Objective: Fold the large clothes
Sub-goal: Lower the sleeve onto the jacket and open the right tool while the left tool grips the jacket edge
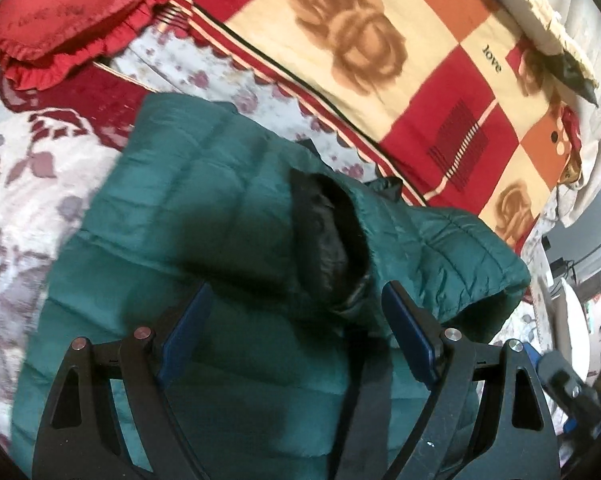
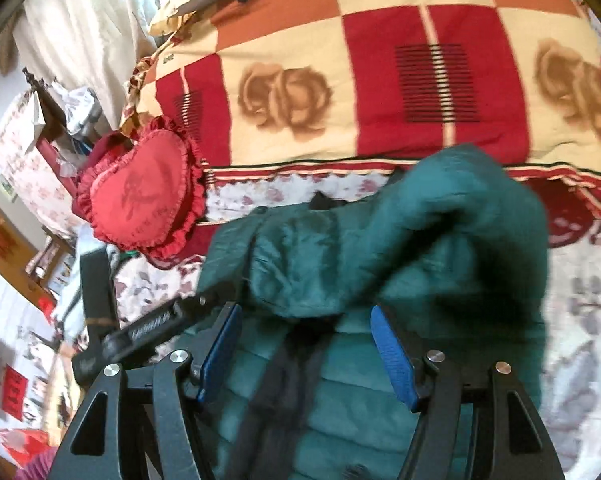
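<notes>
A green quilted jacket (image 1: pixel 204 216) lies spread on the flowered bedspread (image 1: pixel 32 200), just below the red and cream checked blanket (image 1: pixel 380 40), with a red heart-shaped cushion (image 2: pixel 144 196) off its left side. The left gripper (image 1: pixel 296 320) hangs over the jacket with its jaws apart and nothing pinched, a black fur-trimmed part (image 1: pixel 332 232) of the jacket just ahead of the blue pads. The right gripper (image 2: pixel 304 344) also stands open above the jacket, its pads clear of the folded-over green cloth in front of it.

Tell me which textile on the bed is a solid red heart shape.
The ruffled heart cushion, beside the green jacket. The checked quilt is squares of red, cream and orange; the bedsheet is floral.
</notes>
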`<state>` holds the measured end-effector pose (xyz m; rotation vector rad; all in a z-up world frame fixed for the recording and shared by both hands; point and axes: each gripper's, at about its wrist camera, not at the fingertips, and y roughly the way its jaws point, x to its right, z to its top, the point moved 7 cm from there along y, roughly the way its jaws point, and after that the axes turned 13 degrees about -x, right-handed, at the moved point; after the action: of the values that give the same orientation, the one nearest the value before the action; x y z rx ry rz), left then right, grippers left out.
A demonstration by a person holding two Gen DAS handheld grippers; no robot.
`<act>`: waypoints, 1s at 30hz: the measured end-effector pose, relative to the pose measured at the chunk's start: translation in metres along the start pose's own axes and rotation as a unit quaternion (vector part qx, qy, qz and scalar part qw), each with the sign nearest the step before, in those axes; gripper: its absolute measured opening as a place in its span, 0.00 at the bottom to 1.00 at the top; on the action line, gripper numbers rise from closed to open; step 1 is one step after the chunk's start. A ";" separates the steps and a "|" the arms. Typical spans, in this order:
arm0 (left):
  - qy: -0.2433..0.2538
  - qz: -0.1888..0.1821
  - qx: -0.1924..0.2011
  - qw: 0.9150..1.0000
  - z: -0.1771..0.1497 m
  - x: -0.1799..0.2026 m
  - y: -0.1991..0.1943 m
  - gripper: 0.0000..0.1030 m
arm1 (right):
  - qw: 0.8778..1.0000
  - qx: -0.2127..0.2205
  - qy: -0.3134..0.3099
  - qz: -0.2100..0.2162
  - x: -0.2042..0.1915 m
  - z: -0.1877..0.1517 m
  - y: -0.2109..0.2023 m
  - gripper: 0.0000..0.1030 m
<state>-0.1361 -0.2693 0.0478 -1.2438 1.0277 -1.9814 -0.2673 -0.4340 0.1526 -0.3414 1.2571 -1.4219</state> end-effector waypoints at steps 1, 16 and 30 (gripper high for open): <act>-0.003 -0.002 -0.002 1.000 0.001 0.003 0.004 0.84 | 1.000 0.001 0.002 -0.005 0.005 -0.001 -0.003 0.63; 0.031 0.021 -0.011 0.999 0.017 0.019 0.020 0.17 | 0.985 -0.039 0.068 -0.155 0.114 -0.003 0.009 0.63; -0.002 0.063 0.021 0.998 0.049 -0.052 -0.008 0.11 | 0.976 -0.015 0.054 -0.213 0.134 0.001 0.022 0.11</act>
<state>-0.0708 -0.2386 0.0437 -1.1323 1.0322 -1.8936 -0.2959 -0.5425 0.0766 -0.5880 1.3465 -1.8038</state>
